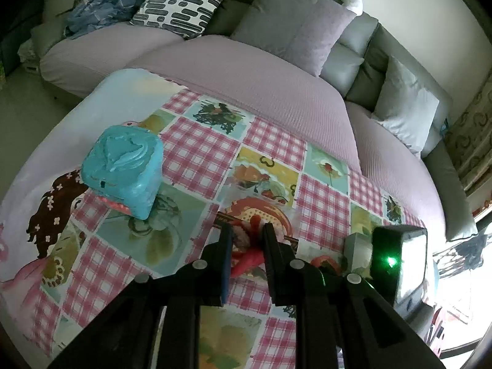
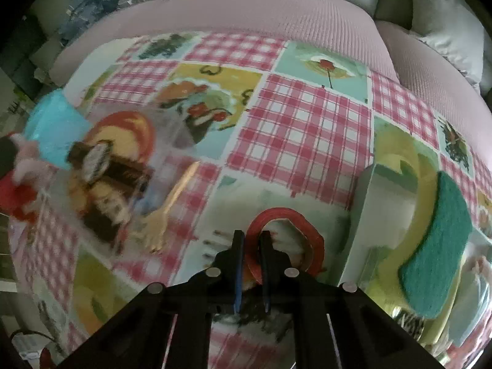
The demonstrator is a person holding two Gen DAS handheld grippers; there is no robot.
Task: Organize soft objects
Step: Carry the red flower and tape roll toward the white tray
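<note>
Left wrist view takes in the purple sofa (image 1: pixel 246 70) behind a table under a patchwork tablecloth (image 1: pixel 200 160), with grey cushions (image 1: pixel 289 21) along the backrest. On the cloth sits a turquoise squishy block (image 1: pixel 123 175), well to the left of the left gripper (image 1: pixel 247 240). It looks foam-like and light, so it should dent under pressure; I would take it across its flat sides, low down, since the glossy skin may be slippery. The left gripper's jaws are closed on a red and pink soft toy (image 1: pixel 249 255), pinched mid-body between the pads; it seems limp and weightless, likely to droop either side of the grip.

In the right wrist view, a clear bin (image 2: pixel 369 215) at right holds a yellow-and-green sponge (image 2: pixel 436 246), stiff enough on its scouring face to be gripped by the edge. The right gripper (image 2: pixel 250 240) has its jaws nearly together around the rim of a red ring-shaped piece (image 2: pixel 289 218); its material is hard to tell, though it appears thin and bendable. Blur hides detail at far left.
</note>
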